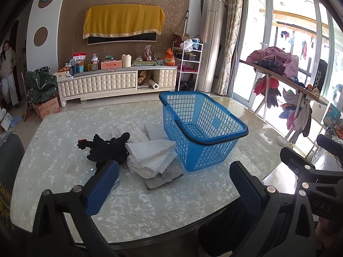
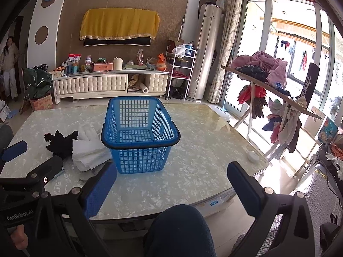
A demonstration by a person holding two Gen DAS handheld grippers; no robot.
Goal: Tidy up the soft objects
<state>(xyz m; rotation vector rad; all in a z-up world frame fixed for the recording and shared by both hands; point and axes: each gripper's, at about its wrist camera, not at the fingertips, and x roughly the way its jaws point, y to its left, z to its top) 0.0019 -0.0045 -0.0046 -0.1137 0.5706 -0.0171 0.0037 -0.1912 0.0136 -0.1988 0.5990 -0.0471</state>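
An empty blue plastic basket (image 1: 201, 128) stands on the marble-pattern table (image 1: 64, 141); it also shows in the right wrist view (image 2: 139, 132). Left of it lie folded white towels (image 1: 150, 156), more white cloths (image 1: 130, 130) behind, a black plush toy (image 1: 107, 147) and a grey cloth (image 1: 164, 178) under the towels. The towels (image 2: 90, 152) and the toy (image 2: 61, 142) show in the right wrist view too. My left gripper (image 1: 171, 184) is open and empty, just short of the towels. My right gripper (image 2: 171, 184) is open and empty, in front of the basket.
A small white object (image 2: 253, 156) lies near the table's right edge. A drying rack with clothes (image 2: 274, 90) stands to the right by the glass doors. A TV cabinet (image 2: 107, 83) lines the far wall. A person (image 2: 8, 64) stands at far left.
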